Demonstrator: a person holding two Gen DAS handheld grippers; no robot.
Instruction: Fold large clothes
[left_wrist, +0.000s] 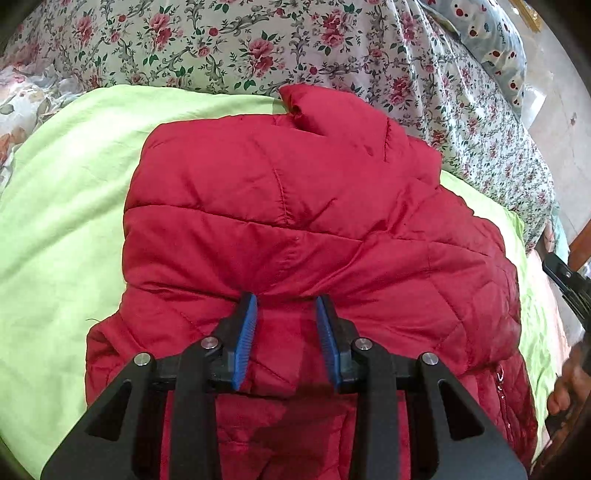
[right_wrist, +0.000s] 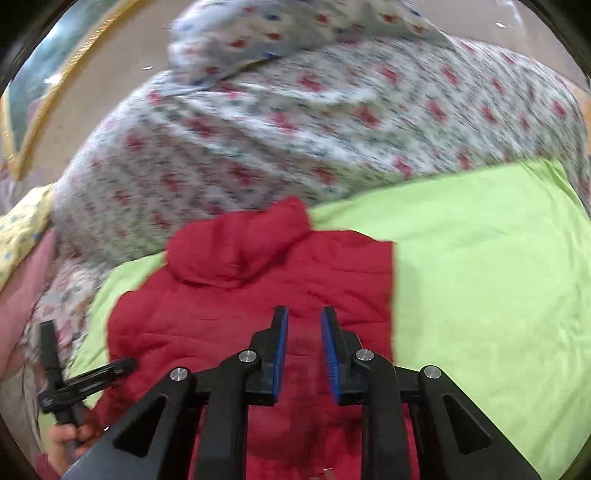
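Red quilted jacket (left_wrist: 317, 229) under both spread claws, left claw (left_wrist: 287, 301) touching, right claw (right_wrist: 303, 314) above.

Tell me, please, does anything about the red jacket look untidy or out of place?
The red jacket lies on the green sheet, only loosely folded. One puffy corner pokes out past its far edge. No damage shows.

Soft, even light. The left wrist view is sharp; the right is motion-smeared, worst on the floral cotton bedsheet (right_wrist: 295, 122) beyond the jaws. Fisheye bending and dark vignetting at the corners.
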